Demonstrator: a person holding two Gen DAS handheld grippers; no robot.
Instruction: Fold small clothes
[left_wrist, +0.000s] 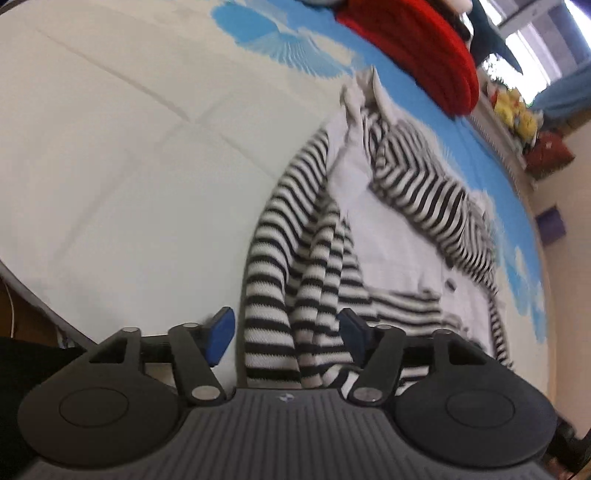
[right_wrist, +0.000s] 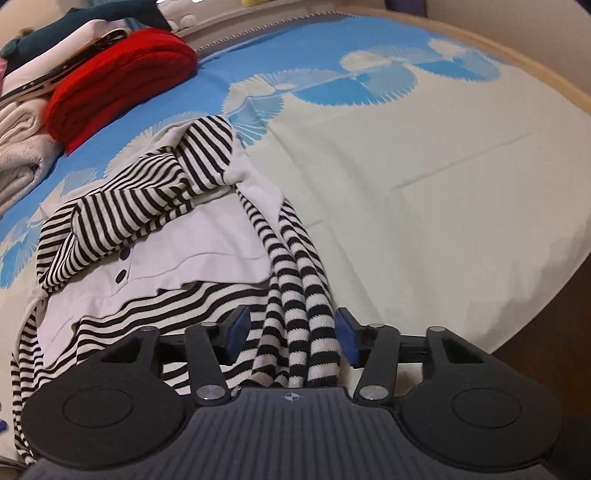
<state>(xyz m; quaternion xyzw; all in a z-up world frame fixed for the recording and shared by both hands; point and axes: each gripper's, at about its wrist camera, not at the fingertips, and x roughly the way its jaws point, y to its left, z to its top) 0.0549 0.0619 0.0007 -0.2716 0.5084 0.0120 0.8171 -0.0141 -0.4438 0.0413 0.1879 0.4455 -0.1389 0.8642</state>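
Note:
A small black-and-white striped garment with a white front panel and dark buttons (right_wrist: 155, 229) lies crumpled on the bed; it also shows in the left wrist view (left_wrist: 388, 229). A bunched striped sleeve (left_wrist: 291, 295) runs between the blue pads of my left gripper (left_wrist: 286, 332), whose jaws stand apart around it. In the right wrist view a bunched striped part (right_wrist: 303, 314) runs between the blue pads of my right gripper (right_wrist: 291, 338), jaws also apart with gaps beside the cloth.
The bed cover (right_wrist: 424, 184) is cream with a blue fan pattern. A folded red garment (right_wrist: 118, 81) and a pile of folded clothes (right_wrist: 22, 147) lie at the far side. The bed's wooden edge (right_wrist: 546, 77) curves at right.

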